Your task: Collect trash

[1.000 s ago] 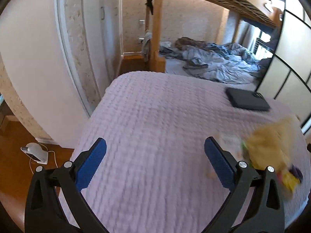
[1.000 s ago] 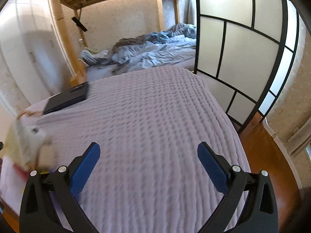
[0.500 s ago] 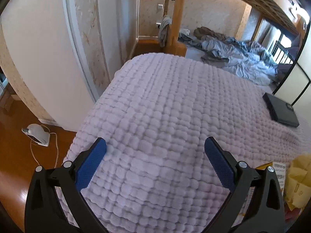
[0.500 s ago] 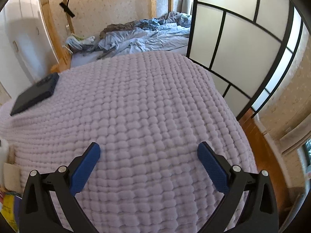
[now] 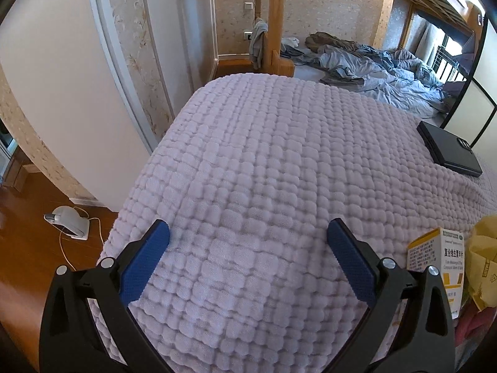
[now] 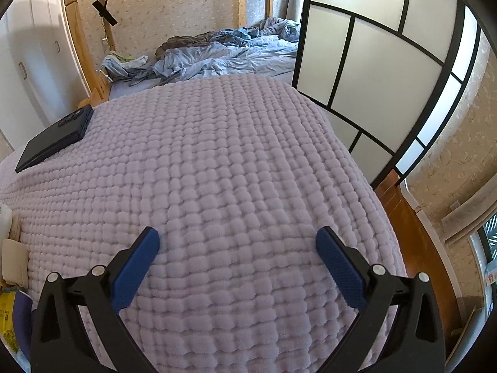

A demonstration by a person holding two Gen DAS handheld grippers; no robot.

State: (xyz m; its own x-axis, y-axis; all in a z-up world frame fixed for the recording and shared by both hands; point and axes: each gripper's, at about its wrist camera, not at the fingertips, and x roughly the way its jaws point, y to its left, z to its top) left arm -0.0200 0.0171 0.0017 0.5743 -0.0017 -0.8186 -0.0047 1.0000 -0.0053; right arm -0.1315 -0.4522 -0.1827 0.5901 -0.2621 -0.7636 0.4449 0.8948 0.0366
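Note:
Trash lies on the lilac quilted bedspread (image 5: 264, 161). In the left wrist view a white and orange carton (image 5: 441, 258) and a crumpled yellow wrapper (image 5: 483, 267) sit at the right edge, just right of my left gripper (image 5: 248, 233), which is open and holds nothing. In the right wrist view a beige paper scrap (image 6: 12, 261) and a yellow and purple packet (image 6: 14, 320) show at the left edge, left of my open, empty right gripper (image 6: 236, 236). Both grippers hover low over bare quilt (image 6: 236, 161).
A black phone (image 5: 447, 149) (image 6: 54, 138) lies flat further up the bed. Beyond is a wooden bunk post (image 5: 276, 15) and a bed with rumpled blue bedding (image 6: 223, 52). A paneled screen (image 6: 366, 62) stands right; a small white device (image 5: 70, 220) sits on the wood floor left.
Both grippers have dropped closer to the quilt and stayed open. The trash pile, blurred a second ago, now lies still at the edge of each view.

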